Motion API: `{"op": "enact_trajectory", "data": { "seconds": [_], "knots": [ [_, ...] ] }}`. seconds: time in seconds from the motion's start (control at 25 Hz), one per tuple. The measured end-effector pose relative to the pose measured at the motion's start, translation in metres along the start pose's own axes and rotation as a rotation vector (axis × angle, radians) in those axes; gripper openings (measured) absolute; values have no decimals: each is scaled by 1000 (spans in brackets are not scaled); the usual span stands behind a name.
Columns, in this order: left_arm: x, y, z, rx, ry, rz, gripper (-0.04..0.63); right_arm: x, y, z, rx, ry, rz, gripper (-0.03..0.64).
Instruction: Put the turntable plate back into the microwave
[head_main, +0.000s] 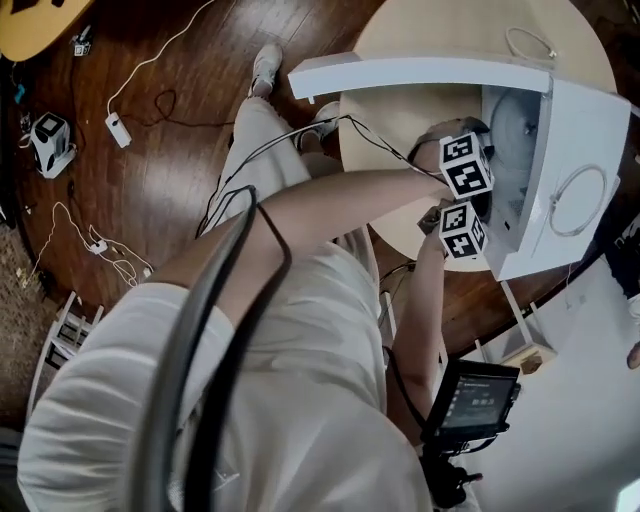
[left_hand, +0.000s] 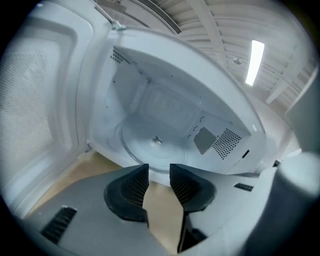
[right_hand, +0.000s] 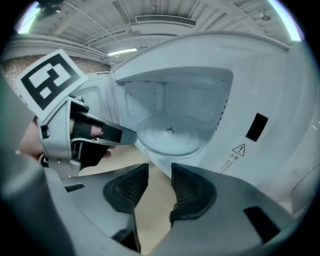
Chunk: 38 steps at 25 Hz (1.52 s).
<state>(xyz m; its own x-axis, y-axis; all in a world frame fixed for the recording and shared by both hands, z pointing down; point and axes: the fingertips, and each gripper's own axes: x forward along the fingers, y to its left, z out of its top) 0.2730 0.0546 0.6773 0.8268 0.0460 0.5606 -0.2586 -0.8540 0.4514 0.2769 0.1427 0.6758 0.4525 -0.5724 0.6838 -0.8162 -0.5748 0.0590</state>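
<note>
Glass plate (right_hand: 170, 134) lies flat on the microwave (right_hand: 260, 100) floor, mid-frame in both gripper views, so the task looks done. Left gripper (left_hand: 159, 182) and right gripper (right_hand: 160, 187) are empty, with jaws slightly apart. Door (head_main: 420, 72) remains open.

On the front frame of my microwave (right_hand: 280, 90), right of the cavity, stands a warning triangle (right_hand: 239, 149) with an exclamation mark. The small print (right_hand: 231, 159) below is unreadable. The marker cube (right_hand: 50, 82) on my left gripper (left_hand: 159, 176) shows only black-and-white squares.
</note>
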Motion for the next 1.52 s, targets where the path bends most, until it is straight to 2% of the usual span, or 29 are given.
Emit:
{"op": "enact_trajectory", "data": {
  "seconds": [0.2, 0.32, 0.48, 0.6, 0.68, 0.84, 1.04, 1.2, 1.32, 1.44, 1.52],
  "knots": [
    [-56, 8, 12, -27, -56, 20, 118, -14, 14, 12, 24, -36, 68, 126],
    [-75, -3, 35, 17, -70, 1, 118, -28, 9, 27, 86, -85, 84, 126],
    [-102, -38, 62, 46, -108, -58, 118, -63, 4, 47, 133, -161, 125, 126],
    [-116, -60, 70, 67, -122, -105, 118, -86, 3, 64, 133, -223, 157, 126],
    [-123, -73, 72, 55, -126, -131, 118, -101, -2, 77, 131, -271, 170, 126],
    [-148, -108, 76, 72, -143, -214, 118, -140, -21, 102, 109, -370, 165, 126],
    [-183, -121, 81, 165, -136, -270, 118, -180, -43, 122, 149, -477, 118, 126],
    [-213, -121, 85, 206, -130, -294, 118, -205, -53, 119, 199, -515, 47, 126],
    [-240, -124, 94, 241, -140, -340, 118, -225, -54, 120, 225, -539, -14, 126],
    [-268, -124, 102, 271, -146, -410, 118, -251, -44, 131, 217, -579, -88, 126],
    [-282, -119, 107, 288, -141, -456, 118, -267, -32, 141, 168, -603, -154, 126]
  ]
}}
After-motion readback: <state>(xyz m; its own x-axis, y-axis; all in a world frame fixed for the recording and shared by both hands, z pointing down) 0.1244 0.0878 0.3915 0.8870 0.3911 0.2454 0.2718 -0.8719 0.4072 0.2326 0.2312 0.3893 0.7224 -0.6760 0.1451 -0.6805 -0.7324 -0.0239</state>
